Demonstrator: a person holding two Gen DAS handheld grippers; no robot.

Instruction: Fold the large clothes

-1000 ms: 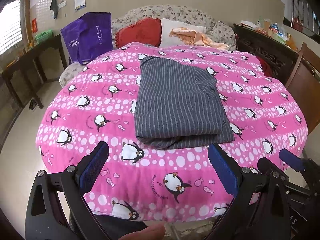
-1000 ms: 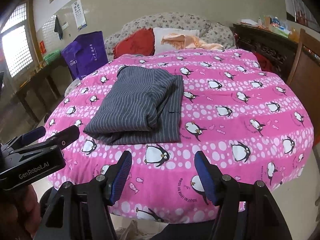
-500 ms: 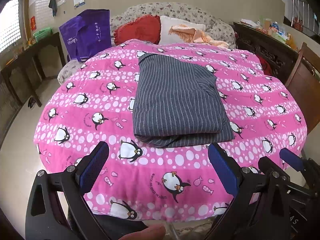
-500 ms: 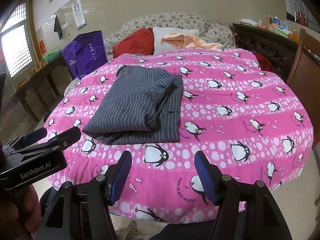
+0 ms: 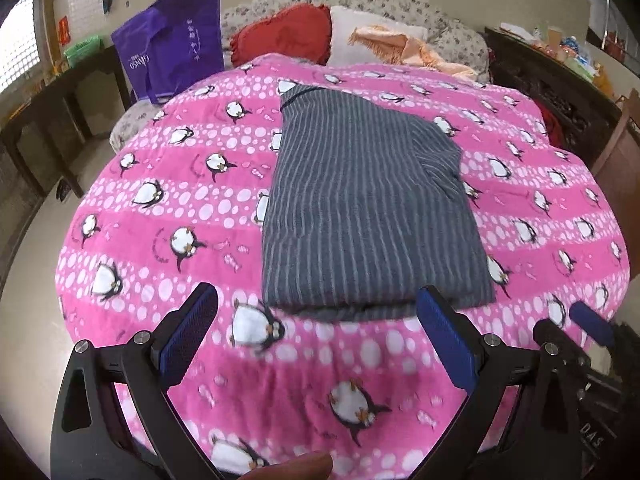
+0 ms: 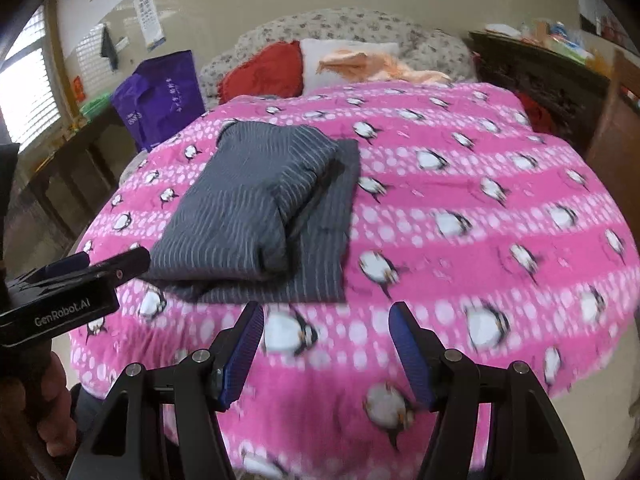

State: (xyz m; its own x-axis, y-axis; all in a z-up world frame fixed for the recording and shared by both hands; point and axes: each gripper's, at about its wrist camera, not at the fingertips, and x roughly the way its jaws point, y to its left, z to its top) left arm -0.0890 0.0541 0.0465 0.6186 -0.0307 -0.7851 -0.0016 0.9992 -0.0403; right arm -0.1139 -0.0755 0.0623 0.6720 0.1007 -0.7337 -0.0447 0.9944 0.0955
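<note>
A grey striped garment (image 5: 360,200) lies folded into a rectangle on the pink penguin blanket (image 5: 168,208) that covers the round table. It also shows in the right wrist view (image 6: 256,216), with a thicker folded layer on top of a flat one. My left gripper (image 5: 320,340) is open and empty, hovering just short of the garment's near edge. My right gripper (image 6: 326,352) is open and empty, above the blanket (image 6: 480,208) near the garment's near right corner. The left gripper's body (image 6: 60,304) shows at the left of the right wrist view.
A purple bag (image 5: 172,52), a red cushion (image 5: 288,32), a white pillow and an orange cloth (image 5: 404,48) lie on the sofa behind the table. A dark sideboard (image 5: 560,80) and a wooden chair (image 5: 620,152) stand at the right. A dark bench is at the left.
Both grippers have moved forward toward the table, so the garment looks closer and larger. Both stay open and empty. The garment has not moved.
</note>
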